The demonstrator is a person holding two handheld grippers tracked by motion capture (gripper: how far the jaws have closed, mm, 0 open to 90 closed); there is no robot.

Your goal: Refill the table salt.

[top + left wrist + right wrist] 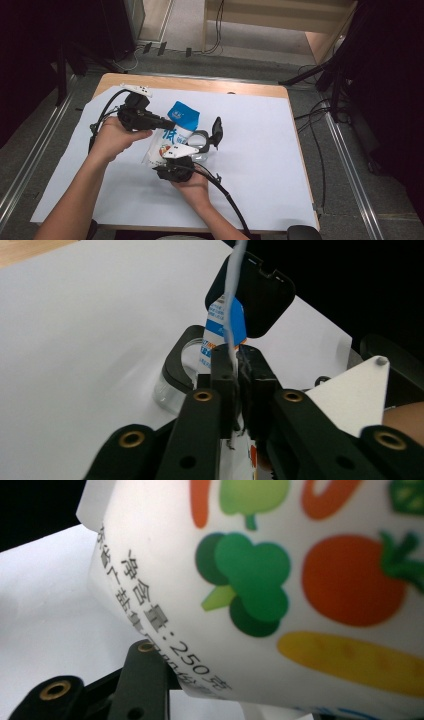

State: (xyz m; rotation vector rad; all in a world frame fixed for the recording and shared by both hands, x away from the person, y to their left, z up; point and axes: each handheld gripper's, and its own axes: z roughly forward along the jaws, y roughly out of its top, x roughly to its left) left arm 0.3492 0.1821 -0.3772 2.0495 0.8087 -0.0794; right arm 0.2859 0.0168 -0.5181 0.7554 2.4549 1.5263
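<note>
one pouch (172, 134) on record: a white bag with a blue top corner, blue characters down its face and printed vegetables lower down; in the right gripper view the print reads as broccoli, a tomato and a yellow strip, with a line of black text ending in "250". you hold it lifted off the white sheet (260, 150) that covers the surface (200, 84), near the middle of the sheet, between your two hands. its contents are not visible; the film is opaque. one clear round container (175, 385) stands on the sheet just beyond the pouch, ringed by a black holder; whether it holds anything cannot be read from these frames. your left gripper (239, 371) has its jaws pressed together on the thin upper edge of the pouch, the edge running up between the pads in the left gripper view. your right gripper (212, 136) reaches from below with its jaws partly spread around the container and its holder, one black pad standing up just right of the pouch; whether the pads press on the container i cannot tell. count: one pouch, one clear container, two grippers, two hands, one sheet, one surface with its wooden edge bare along the far side. black cables trail from both grippers across the sheet.
</note>
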